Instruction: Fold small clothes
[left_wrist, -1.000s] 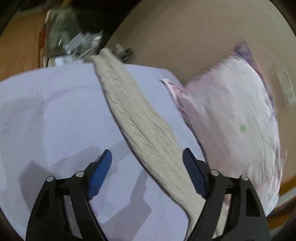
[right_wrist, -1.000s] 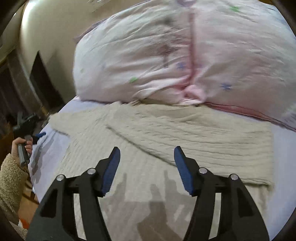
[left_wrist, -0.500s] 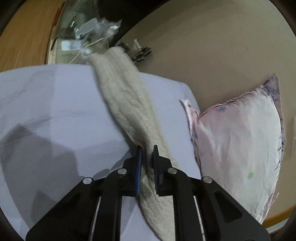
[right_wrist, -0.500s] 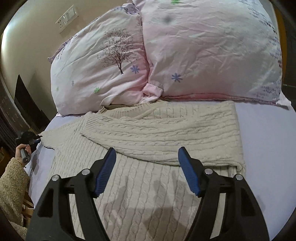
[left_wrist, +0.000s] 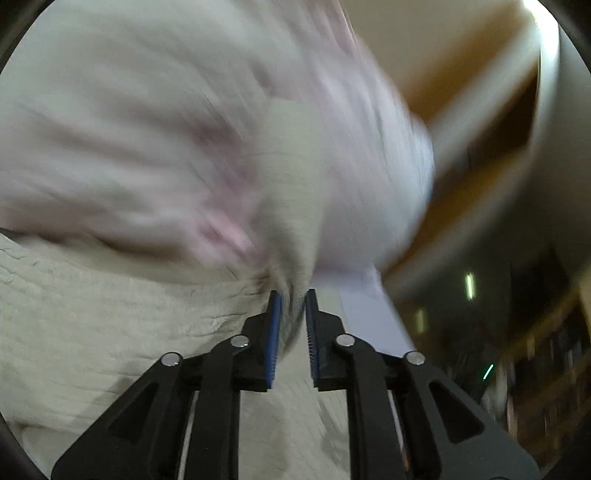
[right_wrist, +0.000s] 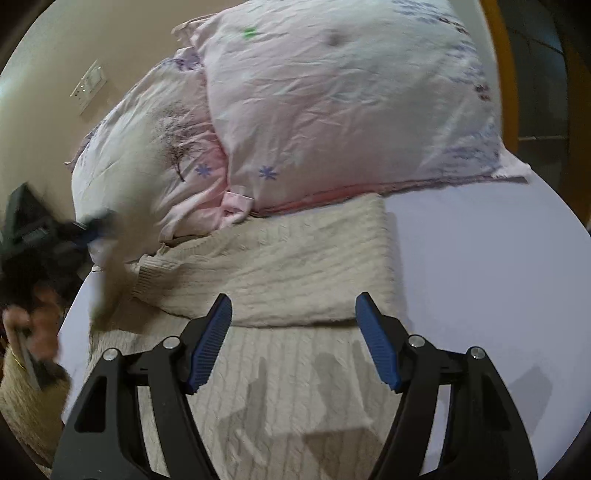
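Observation:
A cream cable-knit sweater (right_wrist: 280, 266) lies on the lilac bed sheet (right_wrist: 491, 266), one sleeve folded across its chest. My right gripper (right_wrist: 293, 325) is open and empty above the sweater's middle. My left gripper (left_wrist: 291, 314) is shut on the other sleeve (left_wrist: 291, 206), which hangs lifted and blurred in front of the pillows. In the right wrist view the left gripper (right_wrist: 92, 229) shows blurred at the left edge with that sleeve (right_wrist: 105, 280) trailing down from it.
Two pink flowered pillows (right_wrist: 332, 110) lie against the wall just behind the sweater. A wall socket plate (right_wrist: 88, 86) is above them. The bed's edge and a dark room (left_wrist: 517, 332) lie to the right in the left wrist view.
My left gripper shut on the sleeve, then lifted and swung it toward the sweater body and pillows. My right gripper stayed open over the sweater, shifting slightly.

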